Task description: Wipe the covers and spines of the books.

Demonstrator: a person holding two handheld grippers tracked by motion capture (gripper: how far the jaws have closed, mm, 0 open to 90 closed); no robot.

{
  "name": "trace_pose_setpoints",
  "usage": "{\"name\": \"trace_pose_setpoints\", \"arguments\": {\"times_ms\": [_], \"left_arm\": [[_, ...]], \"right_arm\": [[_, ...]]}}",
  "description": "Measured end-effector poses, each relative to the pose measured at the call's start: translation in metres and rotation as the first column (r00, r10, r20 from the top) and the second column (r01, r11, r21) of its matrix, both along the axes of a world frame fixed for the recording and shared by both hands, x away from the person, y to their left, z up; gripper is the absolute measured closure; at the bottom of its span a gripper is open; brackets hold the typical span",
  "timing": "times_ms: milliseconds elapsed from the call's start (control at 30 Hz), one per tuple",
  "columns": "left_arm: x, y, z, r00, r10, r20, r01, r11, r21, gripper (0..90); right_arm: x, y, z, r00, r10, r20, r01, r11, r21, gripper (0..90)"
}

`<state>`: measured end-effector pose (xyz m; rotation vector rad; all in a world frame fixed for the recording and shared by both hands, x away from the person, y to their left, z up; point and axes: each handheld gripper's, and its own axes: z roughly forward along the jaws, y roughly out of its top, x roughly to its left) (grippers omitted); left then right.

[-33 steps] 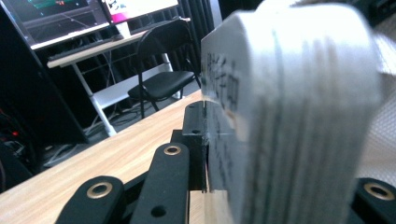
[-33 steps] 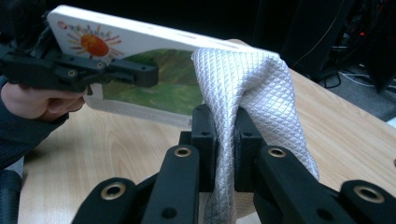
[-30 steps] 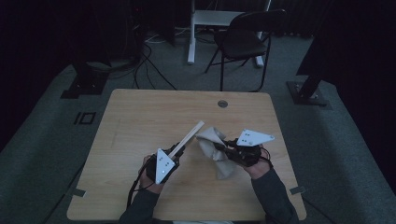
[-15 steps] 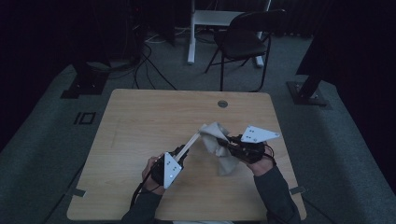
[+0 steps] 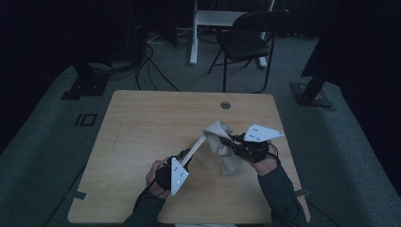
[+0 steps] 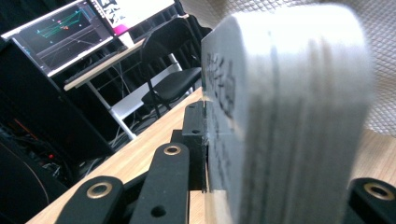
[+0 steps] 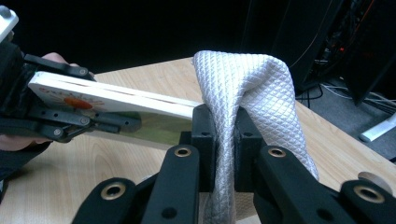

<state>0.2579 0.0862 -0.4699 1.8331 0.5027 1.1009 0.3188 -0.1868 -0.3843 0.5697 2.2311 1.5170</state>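
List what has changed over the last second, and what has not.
The cloth, pinched in the right gripper, has slid up the flat board held by the left gripper and now drapes over the board's far tip. Both grips stayed shut, and the hands barely shifted above the table.

High view: above near edge of desk [image 5: 142, 123], facing forward and down, far off. Left and right gripper views: very close, low over desk [image 7: 112, 154], looking along own tongs. All share desk top; chair [image 5: 248, 40] beyond desk also in left gripper view [image 6: 175, 81].
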Motion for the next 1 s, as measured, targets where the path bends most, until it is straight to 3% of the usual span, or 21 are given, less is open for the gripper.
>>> {"name": "trace_pose_setpoints", "arguments": {"times_ms": [300,1000], "left_arm": [[-0.004,-0.006,-0.004,0.999,0.012,0.042,-0.014,0.9986,0.052,77.7],[-0.011,-0.017,-0.01,0.9956,0.01,0.093,-0.023,0.9906,0.135,77.7]], "right_arm": [[0.002,0.0,0.001,1.0,-0.003,-0.001,0.003,1.0,0.0,82.7],[0.01,0.004,0.02,0.9994,0.002,0.033,-0.002,1.0,-0.008,82.7]]}}
